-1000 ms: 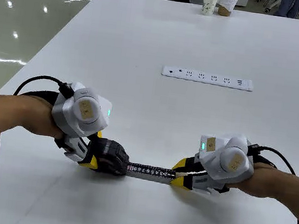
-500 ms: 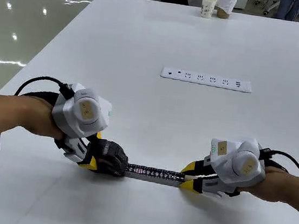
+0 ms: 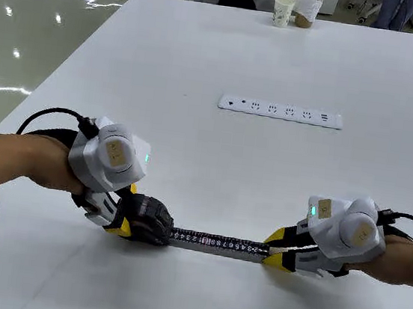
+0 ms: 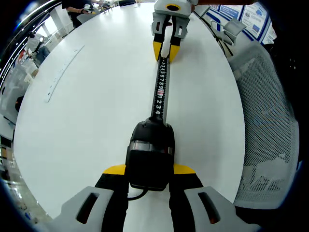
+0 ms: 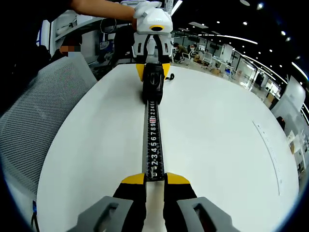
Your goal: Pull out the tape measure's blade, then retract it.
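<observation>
Tabletop (image 3: 202, 63), blade (image 3: 218, 242) seemingly between right jaws

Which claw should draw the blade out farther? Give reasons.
Right. The right claw is shut on the blade at its free end, so it can pull away, while the left claw clamps the tape measure case on the table as an anchor.

A white table (image 3: 203, 56) bears a power strip (image 3: 280, 111) and paper cup (image 3: 283, 12) beside a glossy floor (image 3: 33, 35).
</observation>
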Tool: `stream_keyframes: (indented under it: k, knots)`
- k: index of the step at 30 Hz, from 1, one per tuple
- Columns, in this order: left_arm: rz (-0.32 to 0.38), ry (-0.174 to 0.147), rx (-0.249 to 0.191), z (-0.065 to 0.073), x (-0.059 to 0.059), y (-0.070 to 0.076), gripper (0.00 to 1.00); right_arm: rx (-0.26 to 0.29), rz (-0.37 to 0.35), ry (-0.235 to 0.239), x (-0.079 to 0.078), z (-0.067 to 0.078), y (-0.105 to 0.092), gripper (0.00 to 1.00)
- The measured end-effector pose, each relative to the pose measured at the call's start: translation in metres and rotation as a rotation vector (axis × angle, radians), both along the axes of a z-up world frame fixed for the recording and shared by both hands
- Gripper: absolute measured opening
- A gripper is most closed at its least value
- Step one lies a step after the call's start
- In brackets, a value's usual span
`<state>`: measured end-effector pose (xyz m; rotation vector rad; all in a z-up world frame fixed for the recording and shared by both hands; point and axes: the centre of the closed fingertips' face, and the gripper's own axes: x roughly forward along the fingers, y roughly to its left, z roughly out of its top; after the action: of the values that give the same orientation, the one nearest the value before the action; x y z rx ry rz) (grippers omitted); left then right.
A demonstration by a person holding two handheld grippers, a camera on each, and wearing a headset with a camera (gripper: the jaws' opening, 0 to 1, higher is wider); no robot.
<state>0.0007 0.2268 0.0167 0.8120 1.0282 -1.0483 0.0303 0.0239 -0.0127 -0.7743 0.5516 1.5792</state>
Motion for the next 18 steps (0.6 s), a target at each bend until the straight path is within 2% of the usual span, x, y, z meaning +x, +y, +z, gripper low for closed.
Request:
stream_keyframes:
  k: [18]
  knots:
    - [0.005, 0.002, -0.004, -0.001, 0.001, 0.001, 0.26, -0.03, -0.033, 0.023, 0.004, 0.002, -0.03, 0.09]
